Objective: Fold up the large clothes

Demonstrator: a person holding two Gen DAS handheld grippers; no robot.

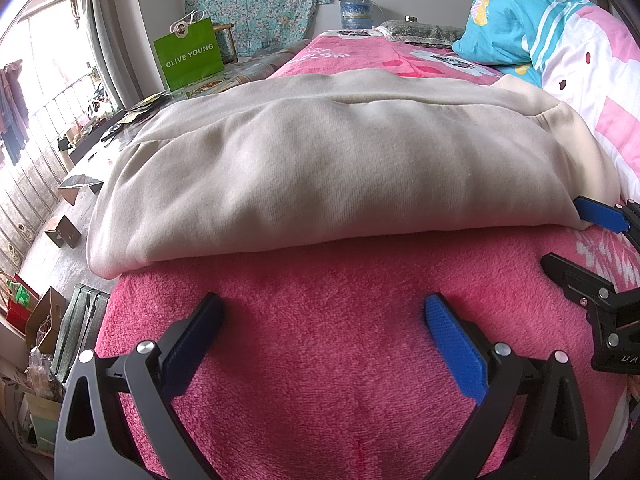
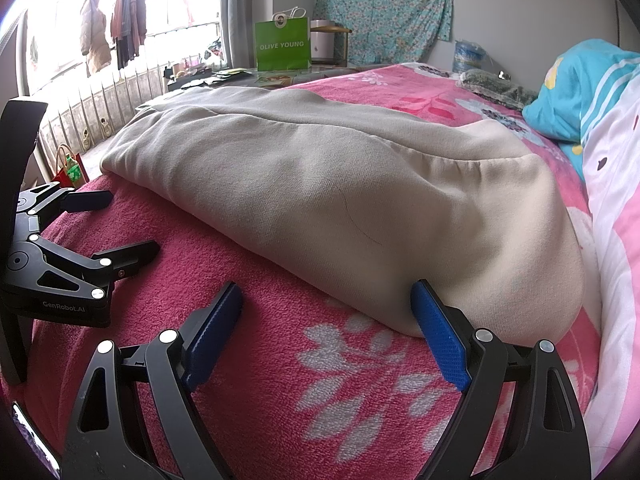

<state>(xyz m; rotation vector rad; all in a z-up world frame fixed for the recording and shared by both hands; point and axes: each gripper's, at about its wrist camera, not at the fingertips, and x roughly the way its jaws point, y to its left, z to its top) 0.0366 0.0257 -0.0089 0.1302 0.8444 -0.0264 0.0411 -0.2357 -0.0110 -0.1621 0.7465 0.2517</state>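
A large beige sweatshirt (image 1: pixel 320 168) lies folded in a thick band across the pink fleece bed cover (image 1: pixel 320 320); it also shows in the right wrist view (image 2: pixel 340 200). My left gripper (image 1: pixel 324 316) is open and empty, resting on the cover just short of the sweatshirt's near fold. My right gripper (image 2: pixel 326 304) is open and empty, with its right fingertip touching the sweatshirt's near right corner. Each gripper shows at the edge of the other's view, the right one (image 1: pixel 568 236) and the left one (image 2: pixel 128 224).
A blue pillow (image 1: pixel 508 24) and a pink-and-white quilt (image 1: pixel 592 92) lie along the bed's right side. A green paper bag (image 1: pixel 190 56) stands on a low table beyond the bed. Boxes and bags (image 1: pixel 36 328) crowd the floor at left, by the window.
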